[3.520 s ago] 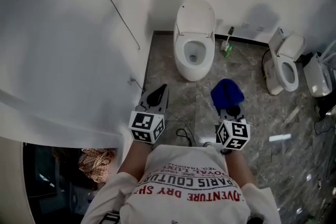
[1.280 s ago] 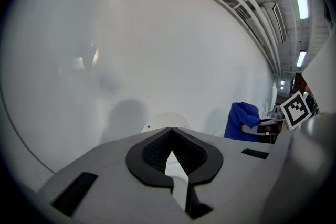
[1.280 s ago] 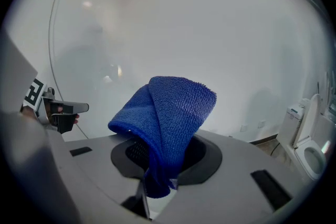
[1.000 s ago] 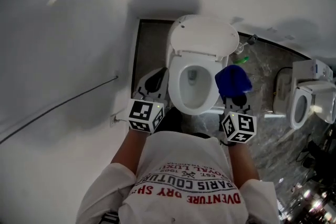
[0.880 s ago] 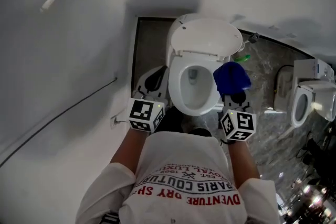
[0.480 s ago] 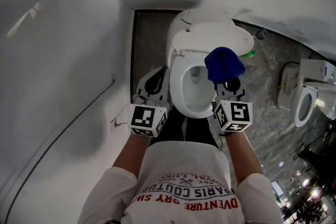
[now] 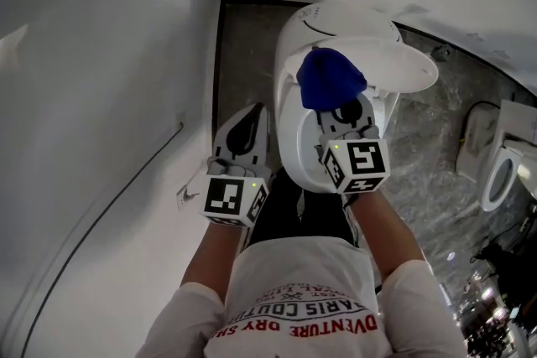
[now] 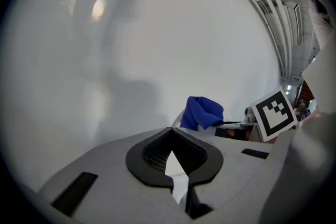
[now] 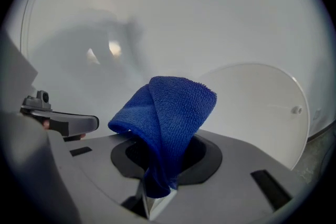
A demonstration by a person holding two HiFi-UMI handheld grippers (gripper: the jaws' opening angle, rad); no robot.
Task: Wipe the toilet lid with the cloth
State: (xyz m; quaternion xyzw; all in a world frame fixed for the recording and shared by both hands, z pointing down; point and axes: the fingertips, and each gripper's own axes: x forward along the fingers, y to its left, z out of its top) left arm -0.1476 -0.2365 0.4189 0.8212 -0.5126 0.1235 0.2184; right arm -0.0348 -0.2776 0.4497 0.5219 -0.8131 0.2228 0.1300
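- Far left: left hand-held gripper [image 8: 176,174] clenched on nothing, hanging beside the white wall [image 7: 101,80].
- Middle: deep blue terry cloth [image 9: 169,118], folded into a soft bunch, pinched at its lower end in the right hand-held gripper [image 9: 157,195], above the bowl, just near of the raised white toilet lid [image 7: 404,68].
- Cannot tell whether cloth and lid touch; bowl mostly covered.
- Far right: second toilet [image 7: 503,173], cut off.

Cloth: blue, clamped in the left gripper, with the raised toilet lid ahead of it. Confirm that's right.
Not quite: the gripper is wrong. The right gripper view shows the blue cloth clamped between the fingers of the right gripper, with the raised lid ahead of it. The left gripper holds nothing.
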